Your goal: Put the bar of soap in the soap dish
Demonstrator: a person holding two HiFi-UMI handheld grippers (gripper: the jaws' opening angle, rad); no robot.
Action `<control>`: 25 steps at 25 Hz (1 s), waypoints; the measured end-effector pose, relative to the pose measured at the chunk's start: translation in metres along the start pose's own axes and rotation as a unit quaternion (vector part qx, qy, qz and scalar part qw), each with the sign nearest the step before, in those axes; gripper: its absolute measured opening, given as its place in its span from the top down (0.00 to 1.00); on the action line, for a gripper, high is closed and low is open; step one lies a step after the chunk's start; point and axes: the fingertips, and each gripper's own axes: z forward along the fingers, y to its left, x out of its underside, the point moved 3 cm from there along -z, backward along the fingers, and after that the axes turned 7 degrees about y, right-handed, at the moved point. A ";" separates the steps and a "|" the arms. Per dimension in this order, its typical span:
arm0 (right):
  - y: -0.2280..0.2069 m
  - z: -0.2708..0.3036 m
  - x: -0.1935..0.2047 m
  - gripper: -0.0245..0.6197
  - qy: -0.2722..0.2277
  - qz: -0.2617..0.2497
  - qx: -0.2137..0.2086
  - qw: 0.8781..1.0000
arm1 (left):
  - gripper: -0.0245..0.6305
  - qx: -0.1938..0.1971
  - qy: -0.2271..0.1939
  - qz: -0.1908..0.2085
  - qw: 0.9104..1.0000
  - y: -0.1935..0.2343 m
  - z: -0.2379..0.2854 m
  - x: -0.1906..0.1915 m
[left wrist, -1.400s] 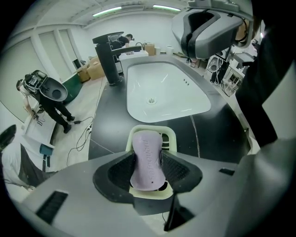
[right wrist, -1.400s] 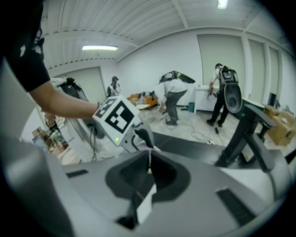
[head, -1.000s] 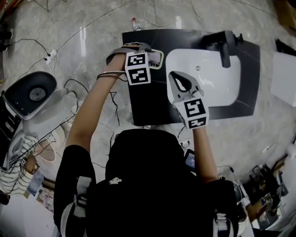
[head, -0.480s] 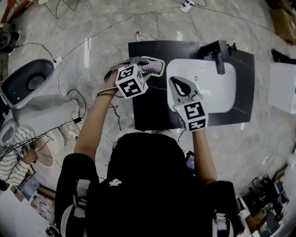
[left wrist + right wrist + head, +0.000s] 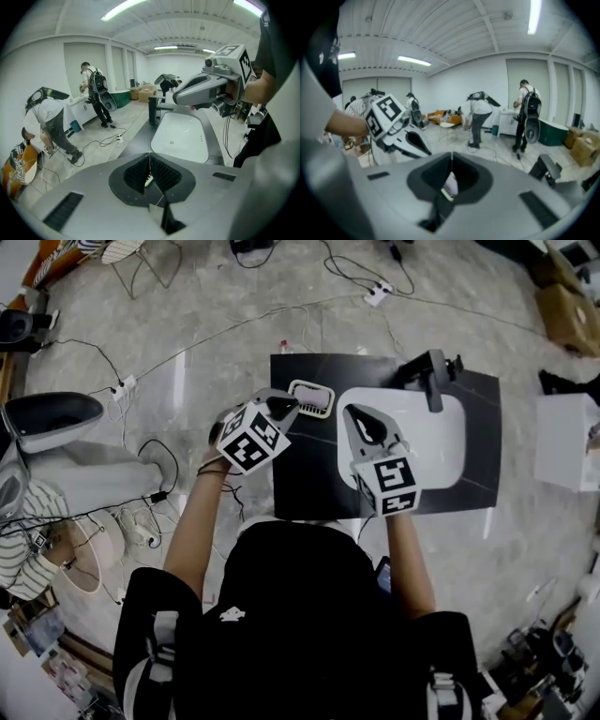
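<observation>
I find the left gripper (image 5: 277,402) held above the black counter (image 5: 300,474), with its jaws closed pad to pad and nothing between them. Just right of its tip, between the two tools, the soap dish (image 5: 293,390) sits on the counter, and the pale bar of soap (image 5: 313,400) lies inside it. The right gripper (image 5: 362,412) hangs over the left rim of the white basin (image 5: 431,442), its jaws likewise together and empty, and its own view shows the dish below its tips.
</observation>
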 end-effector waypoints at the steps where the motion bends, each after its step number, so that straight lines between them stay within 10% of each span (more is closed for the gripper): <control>1: 0.000 -0.004 -0.006 0.91 -0.008 0.003 0.003 1.000 | 0.92 -0.006 -0.013 -0.014 1.000 0.000 -0.009 -0.004; 9: 0.010 -0.031 -0.050 0.91 -0.059 -0.027 0.027 0.997 | 0.93 -0.084 -0.104 -0.068 0.989 -0.003 -0.083 -0.022; 25: 0.012 -0.073 -0.126 0.91 -0.148 -0.082 0.063 0.984 | 0.93 -0.207 -0.271 -0.110 0.934 0.008 -0.204 -0.074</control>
